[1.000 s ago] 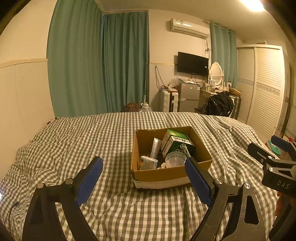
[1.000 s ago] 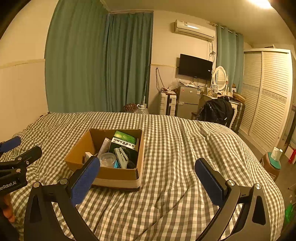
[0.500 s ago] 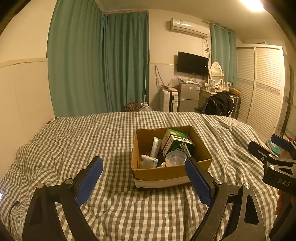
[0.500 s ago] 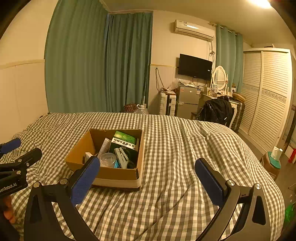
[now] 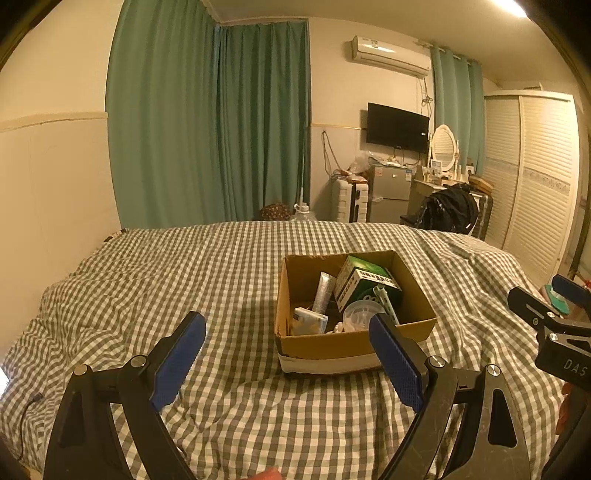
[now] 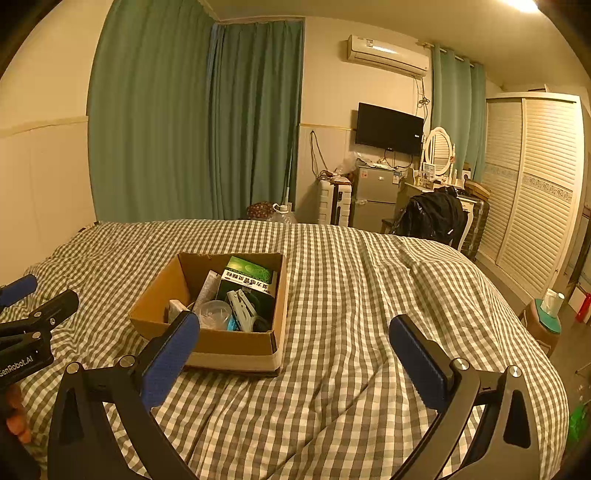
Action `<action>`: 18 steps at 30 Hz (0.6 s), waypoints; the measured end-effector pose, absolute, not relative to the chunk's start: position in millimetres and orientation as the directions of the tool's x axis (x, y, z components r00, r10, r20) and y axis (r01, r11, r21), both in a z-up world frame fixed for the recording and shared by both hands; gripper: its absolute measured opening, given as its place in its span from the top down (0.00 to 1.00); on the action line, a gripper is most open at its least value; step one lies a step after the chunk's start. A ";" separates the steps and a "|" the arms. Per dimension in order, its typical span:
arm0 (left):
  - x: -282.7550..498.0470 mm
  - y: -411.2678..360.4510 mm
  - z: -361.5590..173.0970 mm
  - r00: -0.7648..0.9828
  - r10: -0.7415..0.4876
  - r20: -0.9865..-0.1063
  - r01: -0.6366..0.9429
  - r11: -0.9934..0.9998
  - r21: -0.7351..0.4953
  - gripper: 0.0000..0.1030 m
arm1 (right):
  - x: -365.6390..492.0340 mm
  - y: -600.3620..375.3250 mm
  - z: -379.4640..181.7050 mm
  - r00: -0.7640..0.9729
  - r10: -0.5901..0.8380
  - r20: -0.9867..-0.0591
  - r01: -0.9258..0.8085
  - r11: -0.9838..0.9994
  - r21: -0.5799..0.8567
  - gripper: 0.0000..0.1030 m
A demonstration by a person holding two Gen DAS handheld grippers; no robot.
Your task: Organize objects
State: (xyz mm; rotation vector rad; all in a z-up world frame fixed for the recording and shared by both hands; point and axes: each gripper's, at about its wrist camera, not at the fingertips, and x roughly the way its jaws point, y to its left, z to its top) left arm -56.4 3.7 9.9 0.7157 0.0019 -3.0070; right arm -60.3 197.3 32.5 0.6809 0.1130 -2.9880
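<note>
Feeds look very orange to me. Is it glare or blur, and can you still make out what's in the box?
Left wrist view: warm ceiling light flares top right, fisheye bends the walls, image sharp; green carton and tube in the cardboard box readable. Right wrist view: same orange cast, box interior shadowed, small items hard to identify.

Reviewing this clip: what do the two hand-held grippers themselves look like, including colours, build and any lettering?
Both match: the left hand-held gripper and the right hand-held gripper each have two black angular arms with triangular cut-outs and silver screw heads, ending in blue finely textured pads. Seen from the side, the right one's black body reads "DAS"; the left one's reads "enRobot.AI", its start cut off. No cables or sleeves show.
</note>
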 end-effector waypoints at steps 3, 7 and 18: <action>-56.3 5.5 9.1 -0.891 -0.048 -0.452 0.042 -0.999 0.025 0.10 | -60.3 196.8 32.0 -0.898 -0.054 -0.437 0.087 -0.995 -0.056 0.00; -55.9 7.6 9.0 -0.890 -0.037 -0.454 0.026 -0.999 0.030 0.10 | -60.0 197.0 31.5 -0.896 -0.057 -0.441 0.090 -0.994 -0.055 0.00; -51.8 11.5 8.7 -0.901 -0.023 -0.433 0.009 -0.999 0.034 0.10 | -60.4 196.6 29.5 -0.894 -0.053 -0.444 0.090 -0.994 -0.062 0.00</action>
